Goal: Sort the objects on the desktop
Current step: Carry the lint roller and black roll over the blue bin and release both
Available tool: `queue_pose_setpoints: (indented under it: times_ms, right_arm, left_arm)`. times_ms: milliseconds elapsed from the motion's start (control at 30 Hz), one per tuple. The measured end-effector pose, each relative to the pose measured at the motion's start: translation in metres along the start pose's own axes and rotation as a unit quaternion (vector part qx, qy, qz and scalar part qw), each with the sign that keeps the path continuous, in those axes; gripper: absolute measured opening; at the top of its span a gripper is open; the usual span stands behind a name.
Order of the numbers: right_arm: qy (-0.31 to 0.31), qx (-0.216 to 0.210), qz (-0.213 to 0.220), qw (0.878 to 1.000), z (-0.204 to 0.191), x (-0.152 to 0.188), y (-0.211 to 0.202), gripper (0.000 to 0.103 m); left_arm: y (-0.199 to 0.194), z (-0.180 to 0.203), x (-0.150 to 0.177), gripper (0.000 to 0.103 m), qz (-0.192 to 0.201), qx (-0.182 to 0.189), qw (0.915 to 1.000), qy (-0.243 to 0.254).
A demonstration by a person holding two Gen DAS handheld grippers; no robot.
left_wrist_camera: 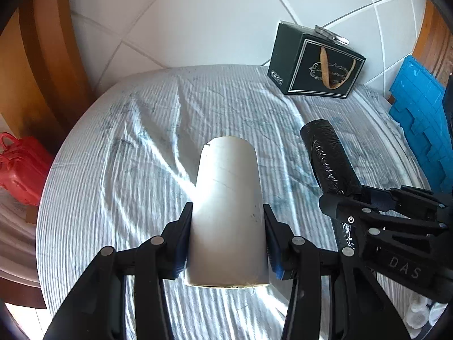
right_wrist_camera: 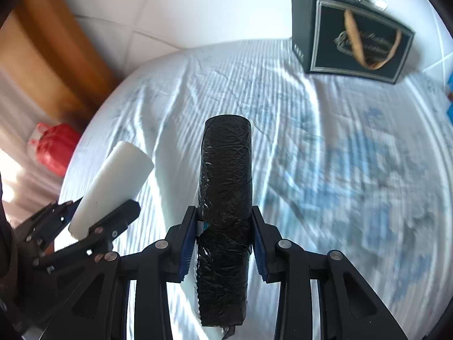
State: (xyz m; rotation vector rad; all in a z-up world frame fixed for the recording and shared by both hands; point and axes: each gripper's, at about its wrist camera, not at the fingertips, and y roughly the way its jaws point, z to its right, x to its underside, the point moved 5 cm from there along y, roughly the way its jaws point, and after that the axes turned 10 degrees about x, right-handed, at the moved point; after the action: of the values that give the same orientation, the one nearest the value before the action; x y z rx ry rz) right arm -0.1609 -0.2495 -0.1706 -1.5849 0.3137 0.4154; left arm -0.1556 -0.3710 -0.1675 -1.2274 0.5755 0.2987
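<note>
My left gripper (left_wrist_camera: 228, 218) is shut on a white roll (left_wrist_camera: 228, 206) and holds it above the striped tablecloth (left_wrist_camera: 127, 170). My right gripper (right_wrist_camera: 223, 223) is shut on a black roll of bags (right_wrist_camera: 225, 198), also held above the cloth. In the left wrist view the black roll (left_wrist_camera: 329, 161) and the right gripper (left_wrist_camera: 339, 212) are at the right. In the right wrist view the white roll (right_wrist_camera: 113, 181) and the left gripper (right_wrist_camera: 104, 212) are at the lower left. A dark green gift box (left_wrist_camera: 314, 62) with a tan ribbon handle stands at the table's far right; it also shows in the right wrist view (right_wrist_camera: 351, 36).
A red case (left_wrist_camera: 19, 167) sits off the table's left edge, also in the right wrist view (right_wrist_camera: 53, 147). Blue blocks (left_wrist_camera: 419, 124) stand at the right edge. White tiled floor lies beyond the round table. White bottles (left_wrist_camera: 421, 311) show at the lower right.
</note>
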Motion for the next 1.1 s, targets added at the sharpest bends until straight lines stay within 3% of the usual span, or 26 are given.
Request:
queue_pose_setpoints:
  times_ms: [167, 467, 900, 1100]
  right_arm:
    - [-0.041, -0.012, 0.042, 0.998, 0.011, 0.025, -0.039, 0.035]
    - [-0.099, -0.018, 0.092, 0.991, 0.087, 0.07, -0.114, 0.036]
    - [-0.021, 0.048, 0.139, 0.989, 0.189, 0.1, -0.198, 0.035]
    - [0.01, 0.06, 0.178, 0.982, 0.243, 0.094, -0.236, 0.036]
  left_arm:
    - [-0.048, 0.05, 0.024, 0.045, 0.04, -0.021, 0.9989, -0.01]
    - [-0.087, 0.148, 0.051, 0.045, 0.077, -0.041, 0.996, -0.021]
    - [-0.116, 0.26, 0.045, 0.045, 0.111, 0.014, 0.9922, 0.056]
    - [-0.118, 0.329, 0.026, 0.045, 0.124, 0.02, 0.9881, 0.088]
